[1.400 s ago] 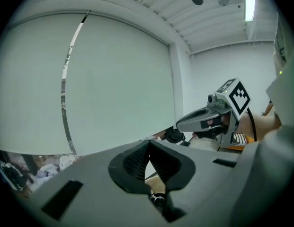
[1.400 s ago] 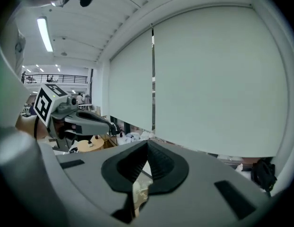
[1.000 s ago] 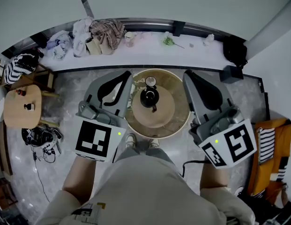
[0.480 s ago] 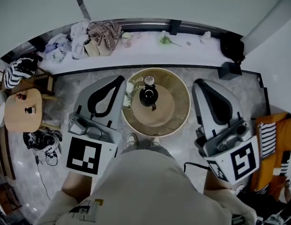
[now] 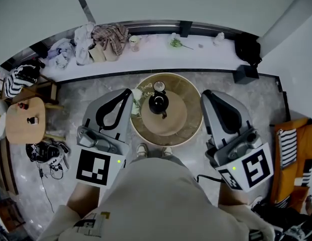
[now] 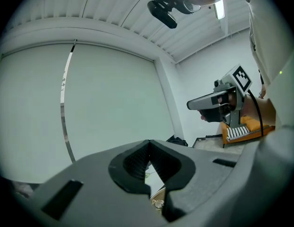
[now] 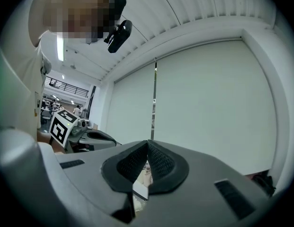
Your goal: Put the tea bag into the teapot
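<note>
Close to the body, the left gripper (image 5: 126, 92) and the right gripper (image 5: 206, 94) are held level, both jaw pairs closed with nothing clamped between them. Further out, between the two, the black teapot (image 5: 159, 104) is seated mid round table (image 5: 192, 115). The tea bag cannot be positively identified.
</note>
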### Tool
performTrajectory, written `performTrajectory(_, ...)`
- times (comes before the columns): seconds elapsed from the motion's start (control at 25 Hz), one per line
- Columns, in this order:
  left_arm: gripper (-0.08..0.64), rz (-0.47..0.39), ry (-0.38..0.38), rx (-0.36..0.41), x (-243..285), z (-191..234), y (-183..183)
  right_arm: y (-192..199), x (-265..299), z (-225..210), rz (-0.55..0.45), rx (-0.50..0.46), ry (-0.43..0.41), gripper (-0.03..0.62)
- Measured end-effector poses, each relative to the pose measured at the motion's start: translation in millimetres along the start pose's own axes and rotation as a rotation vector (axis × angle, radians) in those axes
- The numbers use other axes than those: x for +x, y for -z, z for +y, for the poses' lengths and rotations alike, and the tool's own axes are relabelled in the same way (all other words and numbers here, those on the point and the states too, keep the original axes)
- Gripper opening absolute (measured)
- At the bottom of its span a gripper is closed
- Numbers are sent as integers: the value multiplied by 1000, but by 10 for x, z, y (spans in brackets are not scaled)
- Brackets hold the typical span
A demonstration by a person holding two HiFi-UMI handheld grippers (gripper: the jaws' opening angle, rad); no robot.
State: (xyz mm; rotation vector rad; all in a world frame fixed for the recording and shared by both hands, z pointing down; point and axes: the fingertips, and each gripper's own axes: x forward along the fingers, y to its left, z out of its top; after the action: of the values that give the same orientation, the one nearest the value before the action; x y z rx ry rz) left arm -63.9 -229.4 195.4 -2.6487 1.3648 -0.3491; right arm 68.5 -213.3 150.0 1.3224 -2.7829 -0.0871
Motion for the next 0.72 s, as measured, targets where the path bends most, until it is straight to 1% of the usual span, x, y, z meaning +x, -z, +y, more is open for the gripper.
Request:
performTrajectory(0.08,8,4,6,2,21,-14,8,14,7,-13,2,28,-12,6)
performTrajectory(0.16,8,5,10,7,37,-19,5,20,18,-24,4,37,-16,6)
performTrajectory(0.36,8,-3,13,7,35,-16,-27,25,14,-24,7,28,-12,6)
performTrajectory(0.72,8,-3,26,29,44,-72,-34,58,-9,-31,22,4,-2,6)
